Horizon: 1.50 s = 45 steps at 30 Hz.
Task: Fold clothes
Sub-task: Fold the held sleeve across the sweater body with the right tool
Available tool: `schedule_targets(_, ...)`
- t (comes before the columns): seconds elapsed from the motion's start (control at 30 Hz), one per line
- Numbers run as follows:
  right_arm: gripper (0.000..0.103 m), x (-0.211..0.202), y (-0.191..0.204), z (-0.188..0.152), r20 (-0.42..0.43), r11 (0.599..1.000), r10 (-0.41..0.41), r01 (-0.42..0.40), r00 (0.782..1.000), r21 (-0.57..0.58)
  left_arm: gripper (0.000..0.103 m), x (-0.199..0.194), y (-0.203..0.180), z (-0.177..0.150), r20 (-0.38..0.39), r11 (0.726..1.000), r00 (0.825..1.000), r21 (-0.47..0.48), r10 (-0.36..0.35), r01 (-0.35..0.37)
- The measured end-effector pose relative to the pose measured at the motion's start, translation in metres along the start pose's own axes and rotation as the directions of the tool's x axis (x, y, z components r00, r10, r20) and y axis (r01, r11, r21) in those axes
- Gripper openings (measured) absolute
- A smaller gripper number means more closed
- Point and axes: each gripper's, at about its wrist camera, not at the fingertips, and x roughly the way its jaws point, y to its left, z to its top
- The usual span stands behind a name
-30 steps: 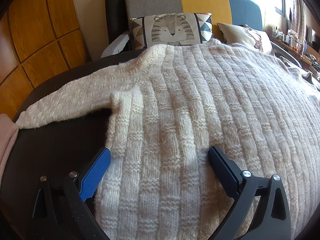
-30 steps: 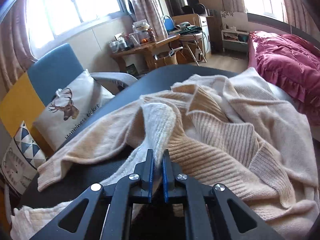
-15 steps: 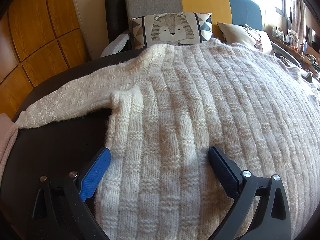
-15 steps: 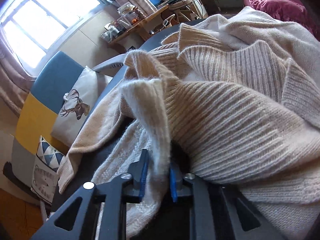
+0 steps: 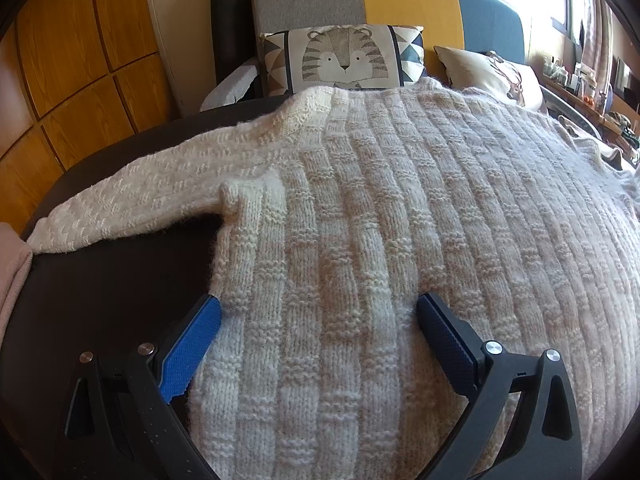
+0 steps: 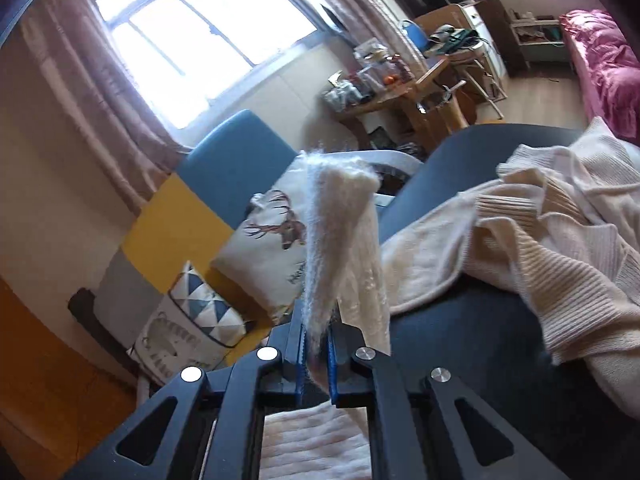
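A cream knitted sweater (image 5: 380, 220) lies spread flat over the dark round table (image 5: 104, 280), one sleeve stretched out to the left. My left gripper (image 5: 318, 312) stands open, its blue-padded fingers resting on the sweater's lower body on either side of a wide strip of knit. In the right wrist view my right gripper (image 6: 316, 340) is shut on a fuzzy cream fold of the sweater (image 6: 340, 232), raised above the table, with the cloth standing up past the pads and draping down to the right.
A heap of beige ribbed knitwear (image 6: 560, 240) lies on the table's right side. A pink cloth (image 5: 12, 264) hangs at the left edge. Behind the table stands a sofa with a tiger cushion (image 5: 344, 58) and a deer cushion (image 6: 276, 240).
The right gripper has risen and tilted up with the cream fold, pulling it clear of the beige pile. The left gripper and the flat sweater have not moved.
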Motion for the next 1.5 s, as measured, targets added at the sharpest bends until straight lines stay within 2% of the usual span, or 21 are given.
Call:
schedule_targets(0.2, 0.007, -0.001, 0.089, -0.020, -0.021, 0.989, 0.092, -0.094, 0.996, -0.118, 0.100, 0.001, 0.001, 0.000, -0.001, 1.000, 1.000, -0.004, -0.006, 0.006)
schedule_targets(0.37, 0.007, 0.006, 0.142, -0.052, -0.075, 0.968, 0.152, -0.164, 0.986, -0.191, 0.100, 0.001, 0.001, 0.000, -0.002, 1.000, 1.000, -0.010, -0.013, 0.013)
schedule_targets(0.5, 0.007, 0.018, 0.184, -0.093, -0.147, 0.940, 0.191, -0.224, 0.971, -0.257, 0.100, 0.001, 0.002, 0.000, -0.002, 1.000, 1.000, -0.012, -0.016, 0.016)
schedule_targets(0.63, 0.007, 0.043, 0.215, -0.152, -0.251, 0.918, 0.204, -0.274, 0.946, -0.285, 0.100, 0.002, 0.003, 0.000, -0.003, 1.000, 1.000, -0.016, -0.022, 0.022)
schedule_targets(0.8, 0.007, 0.072, 0.237, -0.224, -0.338, 0.899, 0.183, -0.296, 0.923, -0.322, 0.100, 0.002, 0.003, 0.000, -0.002, 1.000, 1.000, -0.018, -0.024, 0.024)
schedule_targets(1.03, 0.007, 0.095, 0.253, -0.309, -0.472, 0.856, 0.147, -0.351, 0.869, -0.379, 0.100, 0.003, 0.004, 0.001, -0.001, 0.999, 1.000, -0.021, -0.028, 0.028)
schedule_targets(1.13, 0.007, 0.099, 0.254, -0.332, -0.499, 0.838, 0.130, -0.363, 0.857, -0.406, 0.100, 0.003, 0.004, 0.000, 0.000, 0.999, 1.000, -0.021, -0.028, 0.028)
schedule_targets(1.23, 0.007, 0.103, 0.250, -0.347, -0.526, 0.838, 0.128, -0.375, 0.841, -0.396, 0.100, 0.003, 0.004, 0.000, 0.000, 0.999, 1.000, -0.021, -0.028, 0.028)
schedule_targets(1.5, 0.007, 0.113, 0.262, -0.368, -0.568, 0.812, 0.134, -0.419, 0.812, -0.407, 0.100, 0.003, 0.003, -0.001, 0.000, 0.999, 1.000, -0.021, -0.029, 0.029)
